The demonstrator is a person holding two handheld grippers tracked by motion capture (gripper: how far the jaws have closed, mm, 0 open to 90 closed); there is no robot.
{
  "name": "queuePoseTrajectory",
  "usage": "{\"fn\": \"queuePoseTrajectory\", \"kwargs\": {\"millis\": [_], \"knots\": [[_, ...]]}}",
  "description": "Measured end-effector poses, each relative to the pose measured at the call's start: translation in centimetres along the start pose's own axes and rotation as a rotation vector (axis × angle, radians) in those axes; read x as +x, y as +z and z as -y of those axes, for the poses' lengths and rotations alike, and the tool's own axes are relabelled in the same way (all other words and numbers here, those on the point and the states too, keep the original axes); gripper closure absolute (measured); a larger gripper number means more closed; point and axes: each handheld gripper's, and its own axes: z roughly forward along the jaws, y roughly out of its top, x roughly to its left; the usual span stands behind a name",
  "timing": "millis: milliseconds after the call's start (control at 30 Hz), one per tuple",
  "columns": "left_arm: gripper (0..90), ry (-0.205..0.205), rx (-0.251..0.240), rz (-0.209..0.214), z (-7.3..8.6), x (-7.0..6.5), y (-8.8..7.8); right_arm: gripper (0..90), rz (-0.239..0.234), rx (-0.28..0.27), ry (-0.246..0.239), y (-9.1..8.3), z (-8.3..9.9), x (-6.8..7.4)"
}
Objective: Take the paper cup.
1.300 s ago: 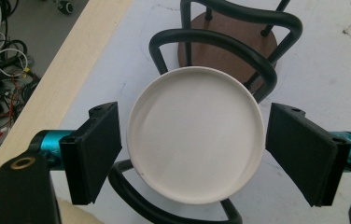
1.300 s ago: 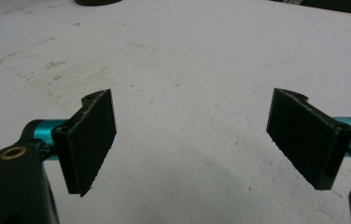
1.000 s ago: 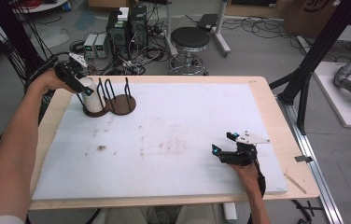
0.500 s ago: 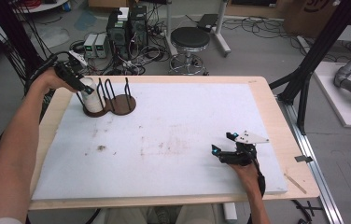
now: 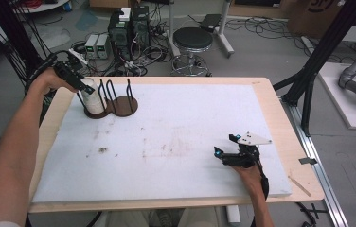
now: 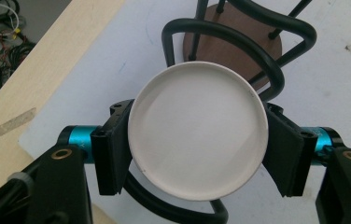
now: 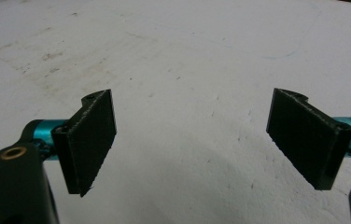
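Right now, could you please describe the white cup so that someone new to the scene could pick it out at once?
Look to the far left corner of the white table, where a black wire rack stands on two brown round bases. The white cup sits in the left ring, with the left gripper closed on its sides. The neighbouring ring is empty, and the cup is the one pale round thing there.

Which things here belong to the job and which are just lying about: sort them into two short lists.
In the job:
- white cup, clamped by the left gripper
- black wire rack with brown bases, holding it

Lying about:
- right gripper, open, idle on the white table cover
- stool and electronics boxes on the floor
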Motion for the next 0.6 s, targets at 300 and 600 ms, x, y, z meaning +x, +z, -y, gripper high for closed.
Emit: {"fn": "queuePoseTrajectory", "kwargs": {"millis": [300,600], "knots": [[34.5,0.007,-0.013,-0.009,-0.7,-0.2,-1.2,16.2,-0.001,0.004,-0.004,0.0,0.0,0.0],[35.7,0.007,-0.065,-0.033,-0.8,-0.4,-3.1,16.1,-0.001,0.003,-0.005,0.0,0.0,0.0]]}}
